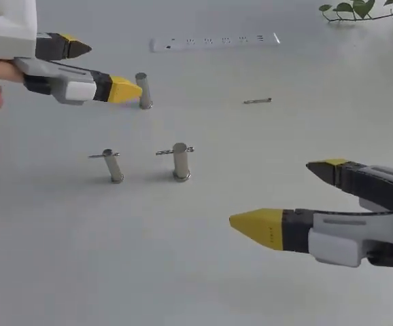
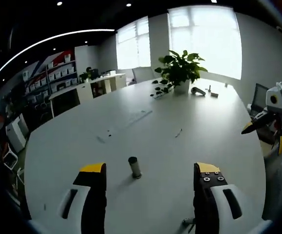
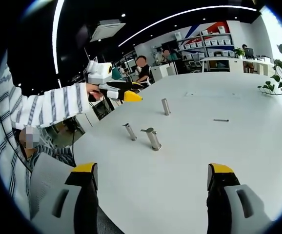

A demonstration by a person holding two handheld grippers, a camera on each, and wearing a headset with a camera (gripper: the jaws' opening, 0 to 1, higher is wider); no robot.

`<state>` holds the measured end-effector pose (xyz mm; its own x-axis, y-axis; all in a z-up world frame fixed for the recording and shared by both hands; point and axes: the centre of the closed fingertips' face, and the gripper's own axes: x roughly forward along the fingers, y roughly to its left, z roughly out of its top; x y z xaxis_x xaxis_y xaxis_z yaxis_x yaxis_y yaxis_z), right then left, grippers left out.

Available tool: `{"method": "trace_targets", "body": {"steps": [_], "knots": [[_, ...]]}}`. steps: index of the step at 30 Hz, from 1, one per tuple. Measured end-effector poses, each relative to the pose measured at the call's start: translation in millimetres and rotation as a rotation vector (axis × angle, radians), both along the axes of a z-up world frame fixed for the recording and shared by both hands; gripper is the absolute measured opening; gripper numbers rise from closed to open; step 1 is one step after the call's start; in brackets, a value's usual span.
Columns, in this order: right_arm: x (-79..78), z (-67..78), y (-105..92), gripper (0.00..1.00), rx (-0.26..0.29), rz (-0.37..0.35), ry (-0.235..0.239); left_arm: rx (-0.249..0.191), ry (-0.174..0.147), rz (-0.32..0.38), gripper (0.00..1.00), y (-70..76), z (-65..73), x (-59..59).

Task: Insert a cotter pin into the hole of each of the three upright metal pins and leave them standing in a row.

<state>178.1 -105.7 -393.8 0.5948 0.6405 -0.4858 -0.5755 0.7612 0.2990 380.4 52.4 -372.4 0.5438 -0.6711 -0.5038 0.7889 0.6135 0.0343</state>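
The bare metal pin [image 1: 143, 90] stands farthest back. The left gripper view shows it just ahead of my left gripper [image 1: 115, 70], between spread, empty jaws. Nearer me, the left fitted pin [image 1: 113, 165] and right fitted pin [image 1: 180, 161] each carry a cotter pin. The loose cotter pin [image 1: 258, 101] lies flat to the right, well apart. My right gripper [image 1: 269, 192] hangs released over open table [image 1: 183, 272]. A power strip [image 1: 213, 42] and plant [image 1: 360, 8] sit beyond.

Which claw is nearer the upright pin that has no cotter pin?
Left. The left claw is right beside the bare pin; the right claw hangs far off.
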Motion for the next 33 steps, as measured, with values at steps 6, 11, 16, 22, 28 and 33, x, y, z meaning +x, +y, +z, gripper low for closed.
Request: {"method": "trace_targets", "body": {"steps": [6, 11, 16, 22, 28, 33], "knots": [[3.6, -2.1, -2.6, 0.91, 0.004, -0.014, 0.005, 0.016, 0.036, 0.002, 0.65, -12.6, -17.9, 19.9], [3.9, -5.5, -4.4, 0.90, 0.000, -0.024, 0.017, 0.041, 0.067, 0.017, 0.62, -18.1, -38.7, 37.9], [3.6, -12.3, -5.9, 0.90, -0.007, -0.032, 0.036, 0.100, 0.098, 0.046, 0.51, -20.0, -63.4, 47.2], [5.4, -13.6, -10.1, 0.90, -0.004, -0.053, 0.042, 0.113, 0.133, 0.065, 0.49, -24.4, -82.7, 52.5], [7.1, -16.7, -10.0, 0.89, -0.003, -0.063, 0.049, 0.131, 0.138, 0.079, 0.35, -25.7, -95.4, 58.1], [6.9, -19.5, -7.4, 0.89, 0.001, -0.060, 0.057, 0.144, 0.124, 0.087, 0.24, -25.3, -97.5, 61.0]]}}
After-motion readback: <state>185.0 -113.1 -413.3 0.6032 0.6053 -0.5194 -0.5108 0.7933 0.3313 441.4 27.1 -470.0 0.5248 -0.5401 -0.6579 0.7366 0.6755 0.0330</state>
